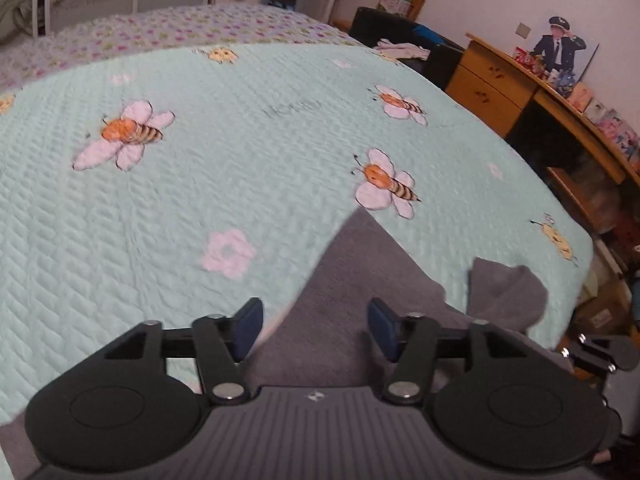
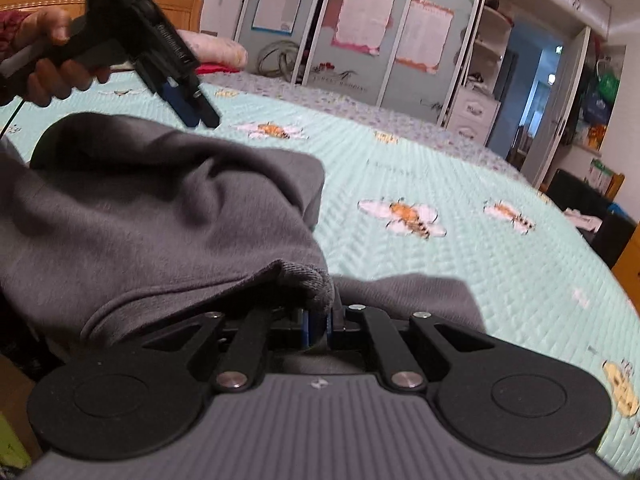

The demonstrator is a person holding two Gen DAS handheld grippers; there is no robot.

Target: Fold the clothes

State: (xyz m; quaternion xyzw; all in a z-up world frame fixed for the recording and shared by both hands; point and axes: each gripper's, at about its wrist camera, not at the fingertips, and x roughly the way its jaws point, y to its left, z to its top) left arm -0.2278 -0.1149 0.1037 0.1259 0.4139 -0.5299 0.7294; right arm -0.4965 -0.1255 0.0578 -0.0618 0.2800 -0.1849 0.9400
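Note:
A grey garment (image 2: 160,216) lies bunched at the near edge of a bed with a mint quilt (image 2: 460,184) printed with bees and flowers. My right gripper (image 2: 318,326) is shut on a thick folded edge of the garment and lifts it off the quilt. In the left wrist view my left gripper (image 1: 316,328) is open, hovering above a grey corner of the garment (image 1: 352,280), its blue pads apart and holding nothing. The right wrist view shows the left gripper (image 2: 194,110) raised in a hand at upper left, above the garment.
A wooden desk (image 1: 532,96) with boxes and a photo stands along the bed's right side, next to a black chair (image 1: 400,36) with clothes. Wardrobe doors (image 2: 360,28) and white drawers line the far wall. A wooden headboard (image 2: 176,8) and pillow lie left.

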